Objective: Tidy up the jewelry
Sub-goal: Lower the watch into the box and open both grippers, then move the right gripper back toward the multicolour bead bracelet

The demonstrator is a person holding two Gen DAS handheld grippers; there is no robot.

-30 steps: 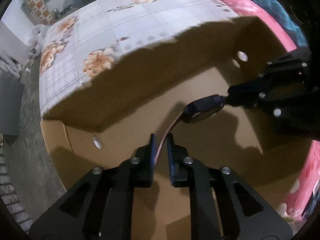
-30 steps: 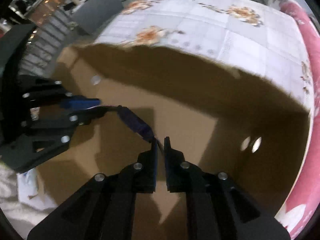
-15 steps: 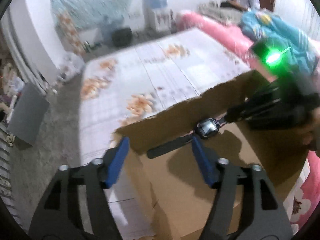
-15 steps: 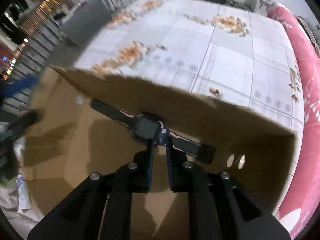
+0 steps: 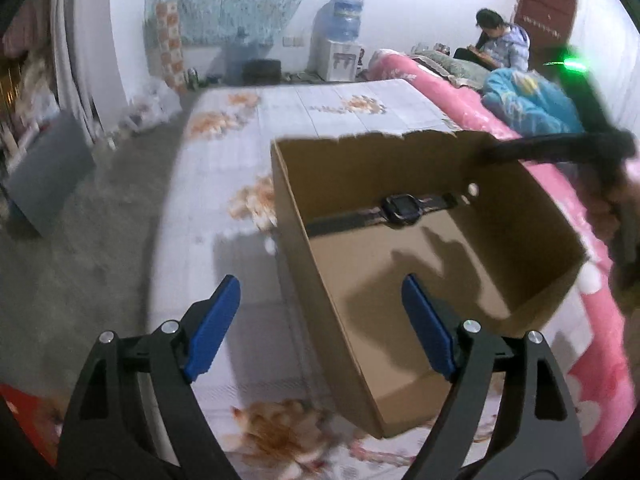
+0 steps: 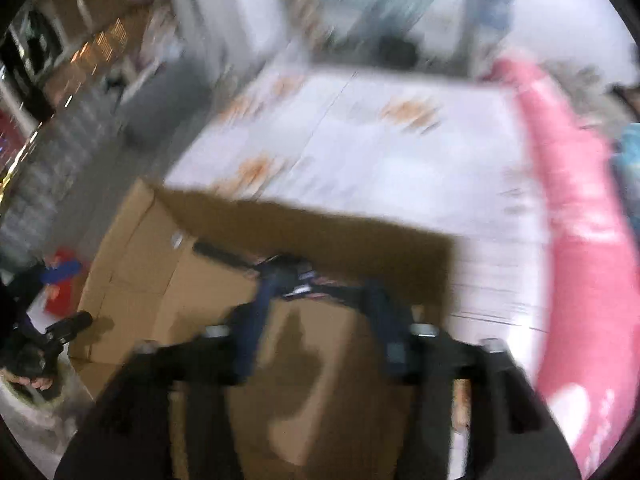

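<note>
the watch (image 5: 401, 209) lies flat on the floor of the box (image 5: 532, 216), strap stretched out along the far wall, touching neither gripper. so this piece looks put away; that step reads as done.

the left gripper (image 5: 321, 326) has its blue pads spread wide and still opening, with nothing between them; it hangs over the near left wall of the box, half above the mat (image 5: 248, 152). the right gripper (image 6: 320, 316) is blurred in its own view, but its jaws stand apart and are opening, and nothing is pinched; the watch shows beyond them, down in the box.

what is left is hard to judge: no other jewelry shows on the mat or beside the box, so either the job is nearly over or more pieces lie out of view.

counts: one watch, one box, two grippers, one floral mat, one pink quilt (image 5: 560, 184) along the right, one water dispenser (image 5: 338, 40) at the back wall, one person (image 5: 500, 46) sitting far off.
</note>
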